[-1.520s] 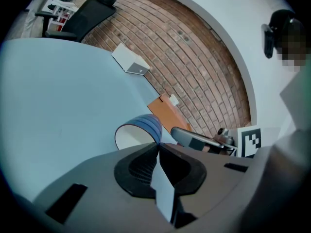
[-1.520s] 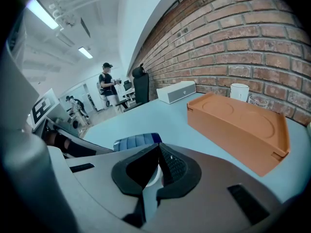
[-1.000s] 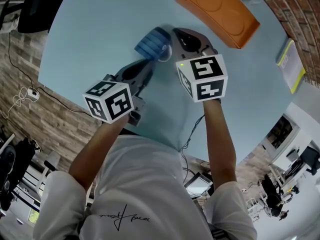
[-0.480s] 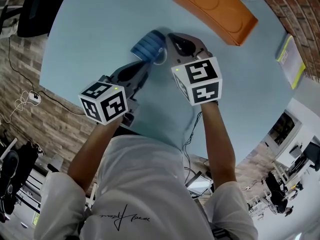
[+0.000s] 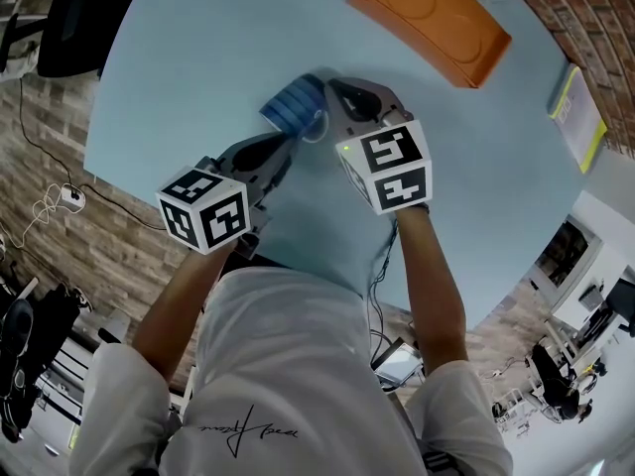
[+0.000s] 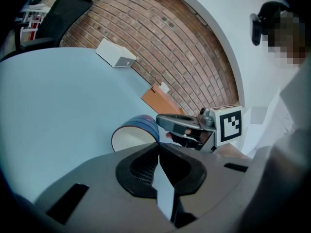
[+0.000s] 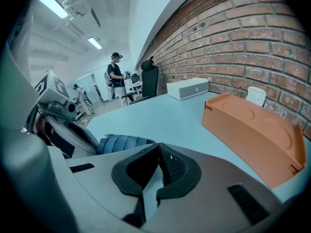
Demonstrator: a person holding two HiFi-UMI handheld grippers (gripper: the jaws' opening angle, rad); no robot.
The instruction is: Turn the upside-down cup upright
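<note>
The blue ribbed cup (image 5: 294, 101) lies tipped on its side on the pale blue round table (image 5: 198, 58). Its white inside (image 6: 131, 139) faces my left gripper. My left gripper (image 5: 288, 147) is shut and empty, its tips (image 6: 159, 145) just short of the cup's rim. My right gripper (image 5: 334, 89) is also shut on nothing, and its nose rests against the cup's right side. In the right gripper view the cup (image 7: 124, 142) sits left of the closed jaws (image 7: 159, 145), not between them.
An orange tray (image 5: 429, 23) lies upside down at the table's far right, with a white mug (image 7: 256, 95) behind it. A white box (image 6: 115, 56) stands by the brick wall. A yellow-green book (image 5: 578, 119) lies at the right edge. People stand far off.
Both grippers have drawn a little closer together around the cup. The right one has shifted left against it. The cup stays tipped on its side.
</note>
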